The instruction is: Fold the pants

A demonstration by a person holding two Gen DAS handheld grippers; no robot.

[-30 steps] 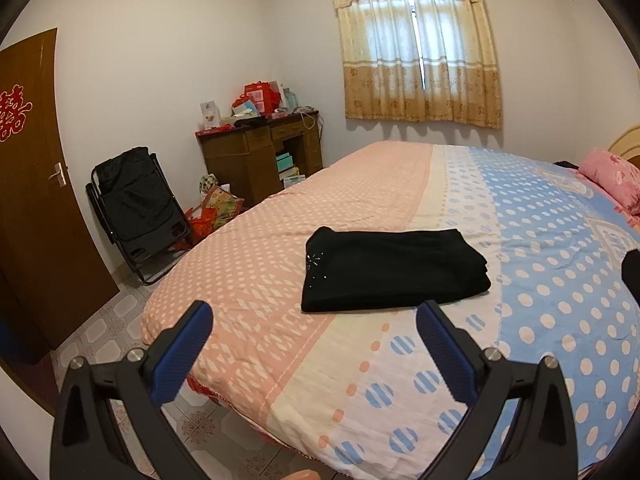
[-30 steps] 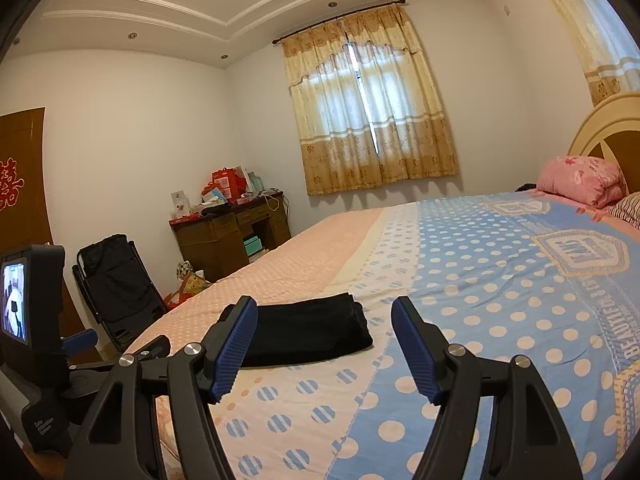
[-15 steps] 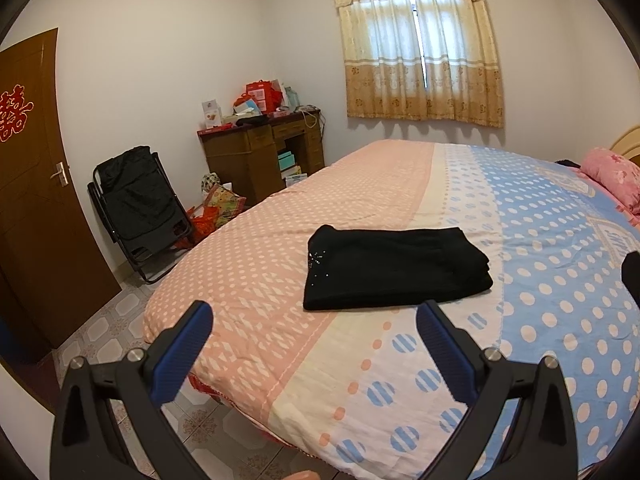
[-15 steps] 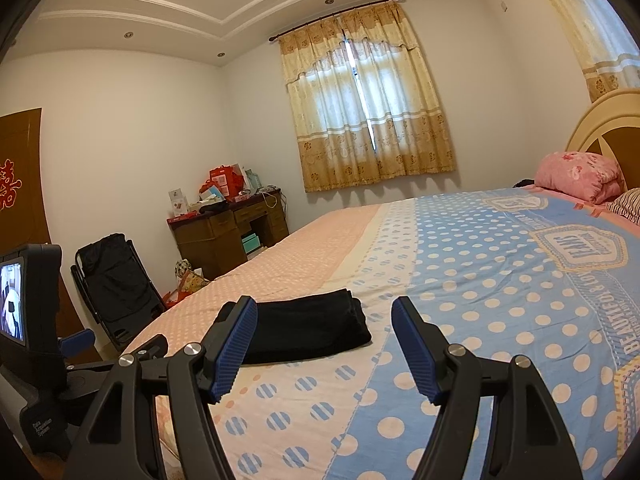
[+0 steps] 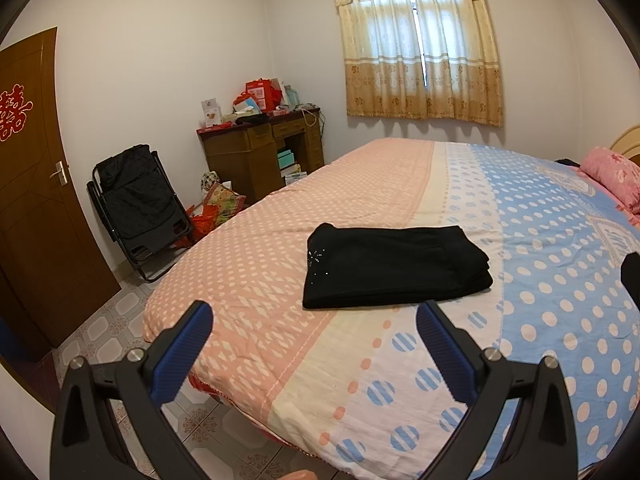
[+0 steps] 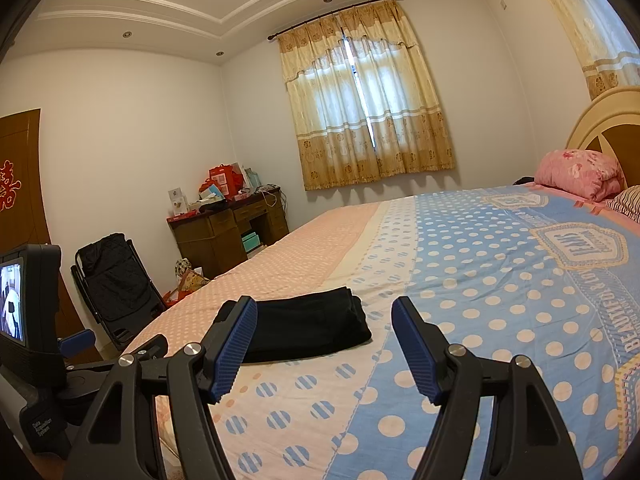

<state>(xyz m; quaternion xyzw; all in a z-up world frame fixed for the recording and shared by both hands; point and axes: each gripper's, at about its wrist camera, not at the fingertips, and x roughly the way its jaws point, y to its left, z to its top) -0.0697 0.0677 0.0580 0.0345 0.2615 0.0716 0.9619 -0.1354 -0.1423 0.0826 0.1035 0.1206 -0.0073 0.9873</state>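
In the left wrist view the left gripper (image 5: 314, 322) hangs over the foot end of the bed (image 5: 400, 380), its blue-padded fingers (image 5: 182, 350) spread wide with nothing between them. Beyond the fingertips, apart from them, the pants (image 5: 392, 266) lie folded into a flat black rectangle on the bedspread, across the line where the pink part meets the pale stripe (a small cluster of sparkly studs shows near their left corner). Farther back stand a brown door (image 5: 36, 200) on the left, a black folding chair (image 5: 138, 210) against the wall, a cluttered wooden desk (image 5: 260, 152) in the corner and a curtained window (image 5: 418, 44); a pink pillow (image 5: 612, 176) sits at the right edge. In the right wrist view the right gripper (image 6: 324, 344) points low across the same bed (image 6: 480, 280), its fingers (image 6: 236, 344) also held wide apart and empty. The pants (image 6: 308, 326) lie just past the left fingertip, partly hidden behind it, not touched by either pad. The left gripper's body with its small lit screen (image 6: 12, 304) shows at the far left. The pillow (image 6: 576, 174) rests by the headboard (image 6: 600, 120) on the right, with the chair (image 6: 114, 284), desk (image 6: 228, 228) and window (image 6: 360, 100) behind.
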